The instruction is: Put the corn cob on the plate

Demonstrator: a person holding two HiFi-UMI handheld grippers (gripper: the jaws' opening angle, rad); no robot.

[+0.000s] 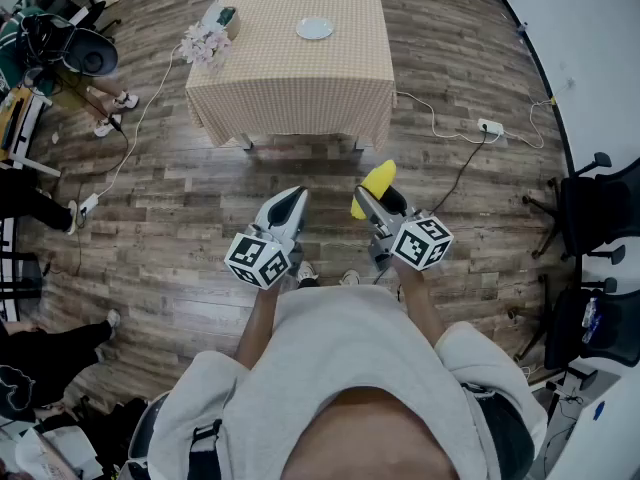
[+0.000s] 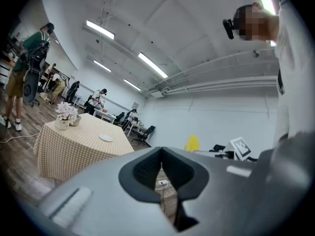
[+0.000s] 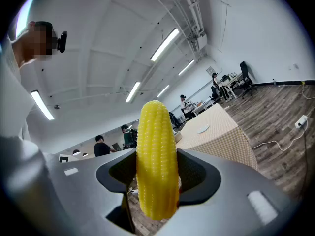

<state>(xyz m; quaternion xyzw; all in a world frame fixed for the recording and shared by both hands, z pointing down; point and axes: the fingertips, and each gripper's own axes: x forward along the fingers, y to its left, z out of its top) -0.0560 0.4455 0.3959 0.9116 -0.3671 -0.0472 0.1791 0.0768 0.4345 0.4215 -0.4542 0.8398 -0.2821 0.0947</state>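
A yellow corn cob (image 3: 156,151) stands upright between the jaws of my right gripper (image 3: 156,167), which is shut on its lower half. In the head view the corn cob (image 1: 378,182) sticks up from the right gripper (image 1: 362,200), held over the wooden floor in front of the person. The white plate (image 1: 315,28) lies on a table with a checked cloth (image 1: 290,73), some way ahead; the plate (image 3: 203,129) is empty. My left gripper (image 1: 296,196) is beside the right one; its jaws (image 2: 161,154) meet at the tips with nothing between them.
A pot of pale flowers (image 1: 205,40) sits at the table's left corner. A power strip with cables (image 1: 488,126) lies on the floor to the right. Office chairs (image 1: 590,218) stand at the right wall. People (image 1: 30,198) and desks are at the left.
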